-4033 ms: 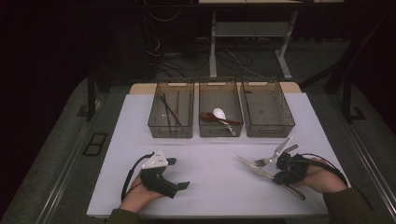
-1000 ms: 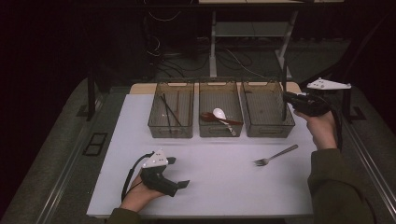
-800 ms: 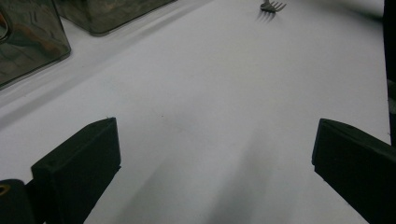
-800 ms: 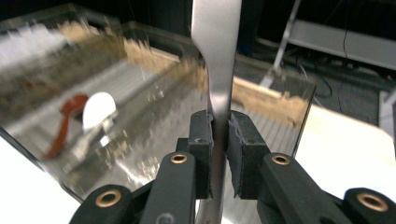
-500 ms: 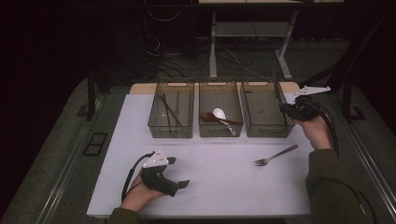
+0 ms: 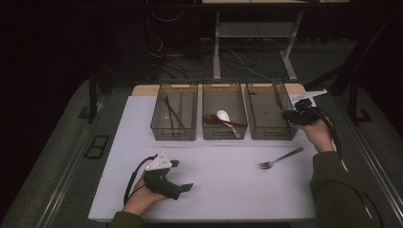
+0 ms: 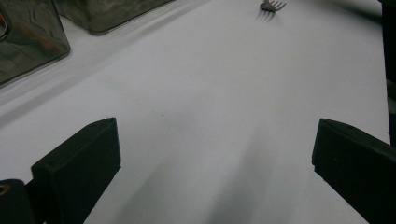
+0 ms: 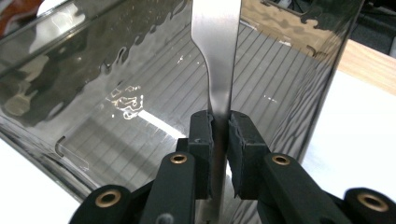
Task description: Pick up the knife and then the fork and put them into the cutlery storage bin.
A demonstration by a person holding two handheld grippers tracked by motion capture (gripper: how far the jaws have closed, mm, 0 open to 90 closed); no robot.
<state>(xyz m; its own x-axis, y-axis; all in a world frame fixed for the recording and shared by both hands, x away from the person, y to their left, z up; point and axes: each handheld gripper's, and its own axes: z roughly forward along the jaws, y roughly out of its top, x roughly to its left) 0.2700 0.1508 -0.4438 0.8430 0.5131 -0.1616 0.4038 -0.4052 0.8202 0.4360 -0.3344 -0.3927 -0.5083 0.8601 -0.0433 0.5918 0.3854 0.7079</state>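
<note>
My right gripper [image 8: 220,122] is shut on the flat handle of a steel utensil [image 8: 218,56], which points into the right-hand clear bin [image 8: 140,154]. Seen from the high view, that gripper [image 6: 287,115] sits at the bin's right wall [image 6: 268,129], with the utensil [image 6: 277,95] slanting over the inside. A fork [image 6: 280,158] lies on the white table in front of this bin. My left gripper [image 6: 183,189] rests on the table near the front edge. It is open [image 7: 215,163] with bare table between its jaws, and the fork's tines [image 7: 273,5] show far ahead.
Three clear bins stand in a row at the back of the white table [image 6: 223,190]. The left bin [image 6: 159,128] holds dark chopsticks [image 6: 172,111]. The middle bin [image 6: 224,85] holds a white spoon [image 6: 223,115] and a brown one [image 6: 211,118].
My right hand has come down with the utensil, from above the right bin's far corner to its right wall. The left gripper and the fork have not moved.
</note>
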